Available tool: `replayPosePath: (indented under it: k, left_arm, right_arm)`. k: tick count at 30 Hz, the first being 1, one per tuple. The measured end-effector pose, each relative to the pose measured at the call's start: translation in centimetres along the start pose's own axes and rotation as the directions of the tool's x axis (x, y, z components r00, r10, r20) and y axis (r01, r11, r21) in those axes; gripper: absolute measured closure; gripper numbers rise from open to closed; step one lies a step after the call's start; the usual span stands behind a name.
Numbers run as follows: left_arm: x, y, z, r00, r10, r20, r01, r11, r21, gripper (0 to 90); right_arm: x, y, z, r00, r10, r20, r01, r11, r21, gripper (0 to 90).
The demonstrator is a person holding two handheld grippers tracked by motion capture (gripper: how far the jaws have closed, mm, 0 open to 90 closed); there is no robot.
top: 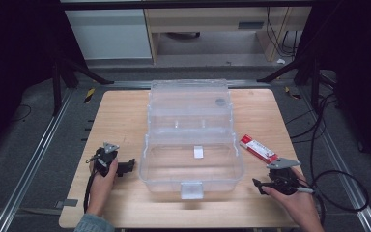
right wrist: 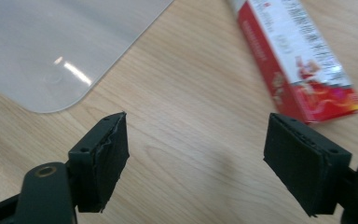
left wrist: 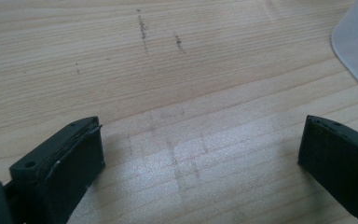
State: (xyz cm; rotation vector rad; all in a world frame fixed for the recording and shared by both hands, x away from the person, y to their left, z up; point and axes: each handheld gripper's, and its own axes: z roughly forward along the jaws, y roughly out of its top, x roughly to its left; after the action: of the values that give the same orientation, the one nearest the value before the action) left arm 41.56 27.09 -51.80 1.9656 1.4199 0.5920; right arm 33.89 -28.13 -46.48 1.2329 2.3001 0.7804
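clear plastic box (top: 192,159) is sitting open mid-table, as the left gripper (top: 125,167) and right gripper (top: 260,184), jaws spread and empty, are flanking it; red carton (top: 258,148) is lying nearby, likely awaiting packing.

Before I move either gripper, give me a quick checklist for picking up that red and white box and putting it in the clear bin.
1. Right gripper open: ok, jaws spread wide with nothing between them.
2. Left gripper free: ok, open over bare table.
3. Red and white box reachable: ok, it lies flat on the table just ahead of the right gripper, apart from the bin.
4. Clear bin open: ok, lid tilted back, front compartment exposed.
5. Bin empty: cannot tell, the clear plastic makes the contents hard to read.
6. Path from box to bin clear: ok, nothing lies between them.
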Motion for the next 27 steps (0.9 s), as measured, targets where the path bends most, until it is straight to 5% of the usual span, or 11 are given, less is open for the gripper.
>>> replayPosePath:
  k: [6,13,27]
  left_arm:
    - [0.0,0.0,0.0,1.0,-0.002,0.002,0.002,1.0,-0.003,0.0]
    - [0.0,0.0,0.0,1.0,0.002,0.003,-0.002,1.0,-0.001,0.0]
    - [-0.1,0.0,0.0,1.0,0.006,0.007,-0.006,1.0,-0.001,0.0]
  right_arm:
    - [-2.8,1.3,-1.5,0.9997,0.01,-0.021,-0.009,0.998,0.057,26.2]
    - [-6.4,3.0,-1.9,0.9999,0.012,0.007,-0.012,0.995,0.104,27.2]
    - [-8.1,4.2,1.4,0.9989,-0.008,-0.046,0.016,0.985,0.173,31.2]
